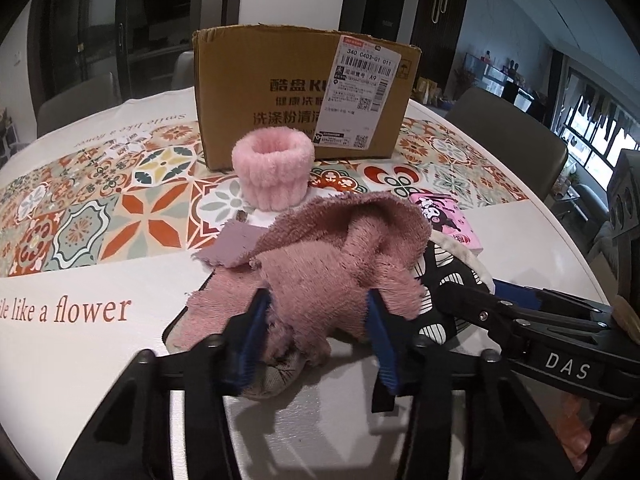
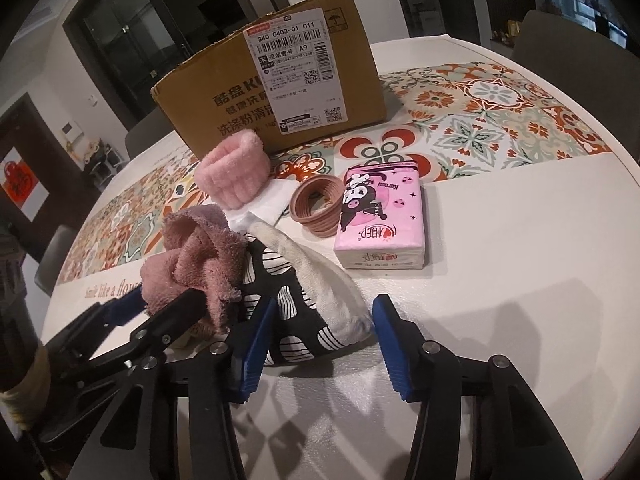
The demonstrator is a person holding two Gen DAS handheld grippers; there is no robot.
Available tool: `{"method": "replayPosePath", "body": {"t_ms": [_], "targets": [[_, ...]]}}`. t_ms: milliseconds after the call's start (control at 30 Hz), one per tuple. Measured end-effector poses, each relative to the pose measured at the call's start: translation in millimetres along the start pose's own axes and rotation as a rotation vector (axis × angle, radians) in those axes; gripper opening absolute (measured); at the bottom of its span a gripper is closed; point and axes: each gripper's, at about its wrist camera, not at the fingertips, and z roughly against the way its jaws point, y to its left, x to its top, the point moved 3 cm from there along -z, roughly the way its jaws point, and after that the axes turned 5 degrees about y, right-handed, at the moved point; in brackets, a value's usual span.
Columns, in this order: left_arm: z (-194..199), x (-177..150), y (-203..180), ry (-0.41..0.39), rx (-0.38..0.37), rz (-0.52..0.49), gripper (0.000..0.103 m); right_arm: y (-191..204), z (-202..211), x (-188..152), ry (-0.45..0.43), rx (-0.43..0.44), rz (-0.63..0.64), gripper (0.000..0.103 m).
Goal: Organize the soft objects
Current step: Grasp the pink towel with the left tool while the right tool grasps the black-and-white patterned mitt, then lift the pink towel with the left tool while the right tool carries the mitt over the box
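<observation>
We saw a cluttered table [image 2: 500,240] with a patterned tile runner. Left to right in the right wrist view: pink fluffy wristband [image 2: 234,170] just in front of the cardboard box [image 2: 224,92], a white tissue sheet [image 2: 272,200] under and beside it, a brown ribbed ring [image 2: 316,210], then a pink Kuromi tissue pack [image 2: 382,220] touching that ring.

Left gripper [image 1: 316,316] had its blue pads pressed into a bunched pink towel [image 1: 340,256], jaws partly closed on the cloth. The towel sat piled on the near table edge, partly over a black-and-white patterned pouch [image 1: 448,292].

Right gripper [image 2: 320,320] was wide open, the pouch [image 2: 296,312] with its cream lining between the fingers, near the left pad; we couldn't tell contact.

Left wrist view showed the wristband [image 1: 274,172] upright and the right gripper's arm crossing from the right; the ring was hidden there. Only the right view showed the ring and the full tissue pack.
</observation>
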Motion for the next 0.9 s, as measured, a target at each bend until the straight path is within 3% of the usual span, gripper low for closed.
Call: {"method": "replayPosePath", "body": {"t_ms": [133,333,633,900], "targets": [[2,-1,-1,-0.012,0.003,-0.003,0.027,2,3,0,-0.012,-0.006,0.024,0.041],[12,-1,-1,-0.043,0.002,0.006,0.017,13,13,-1,-0.046,-0.027,0.095,0.032],[32,3,-4,-0.112,0.031,-0.002,0.015,18,27,-1,-0.092,-0.047,0.135,0.024],[55,9,-7,-0.185,0.063,-0.011,0.015,24,47,2,-0.158,-0.070,0.158,0.023]]}}
